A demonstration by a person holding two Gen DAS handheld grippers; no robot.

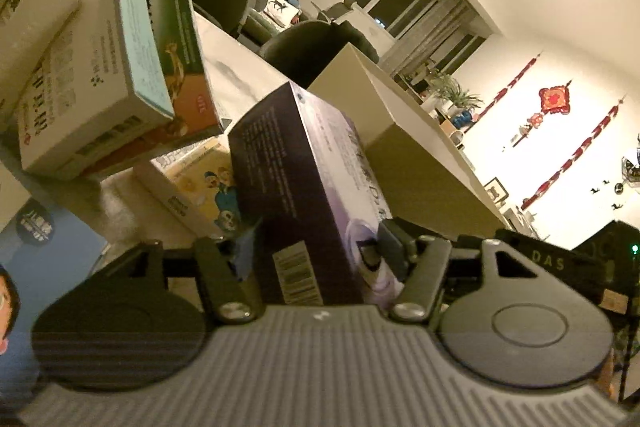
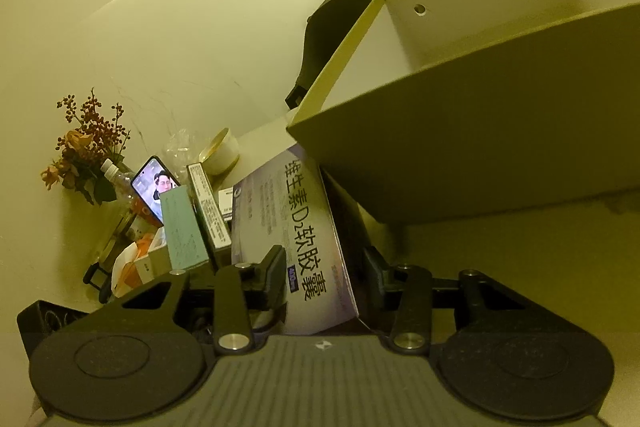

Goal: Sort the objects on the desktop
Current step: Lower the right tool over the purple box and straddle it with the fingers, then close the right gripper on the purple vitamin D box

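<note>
In the left wrist view a purple medicine box with a barcode end stands lengthwise between my left gripper's fingers. Both pads press its sides, so the gripper is shut on it. In the right wrist view a purple box printed with large dark characters lies tilted between my right gripper's fingers, which are shut on it. I cannot tell whether the two views show the same box. A white open bin stands just behind and to the right; its wall looms over the box.
Several medicine boxes are stacked at the left, with a green and orange box and a cartoon-printed box beside them. A phone, a bowl and dried flowers stand by the wall. A black device sits at the right.
</note>
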